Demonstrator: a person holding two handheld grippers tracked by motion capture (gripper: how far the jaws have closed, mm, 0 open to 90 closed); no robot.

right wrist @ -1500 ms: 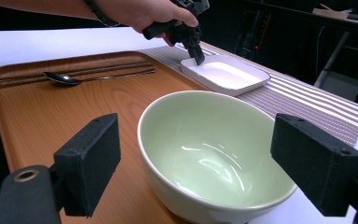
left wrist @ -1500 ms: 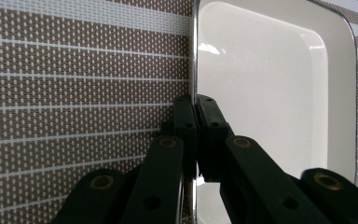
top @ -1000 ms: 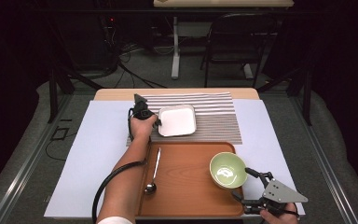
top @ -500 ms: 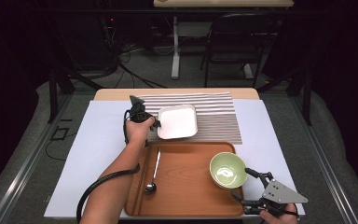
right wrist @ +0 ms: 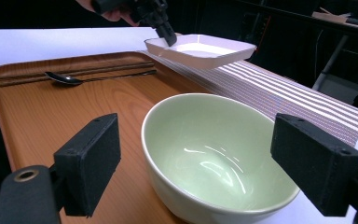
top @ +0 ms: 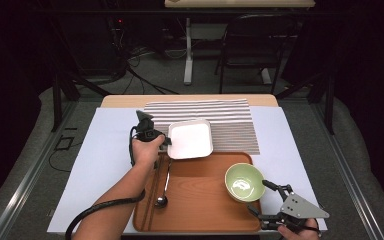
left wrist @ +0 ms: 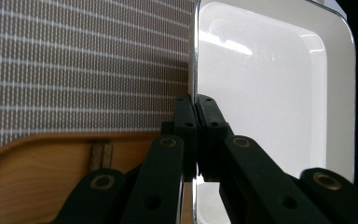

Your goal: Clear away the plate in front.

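My left gripper [top: 167, 141] is shut on the left rim of a white square plate [top: 191, 138], which hangs in the air over the near edge of the striped placemat [top: 230, 117]. In the left gripper view the jaws [left wrist: 196, 105] pinch the thin rim, with the plate [left wrist: 261, 93] seen nearly edge-on to their right. A pale green bowl [top: 243, 181] stands on the right part of the wooden tray [top: 200, 210]. My right gripper [top: 258, 196] stands open just in front of the bowl [right wrist: 200, 135], its pads [right wrist: 91, 163] on either side and apart from it.
A spoon [top: 164, 187] and dark chopsticks [top: 153, 195] lie along the tray's left side. A white sheet [top: 105, 165] covers the table under tray and placemat. A chair and desk legs stand behind the table.
My left hand has carried the plate off the placemat's middle toward the tray's far edge and a little upward. The right gripper and the bowl have stayed put.
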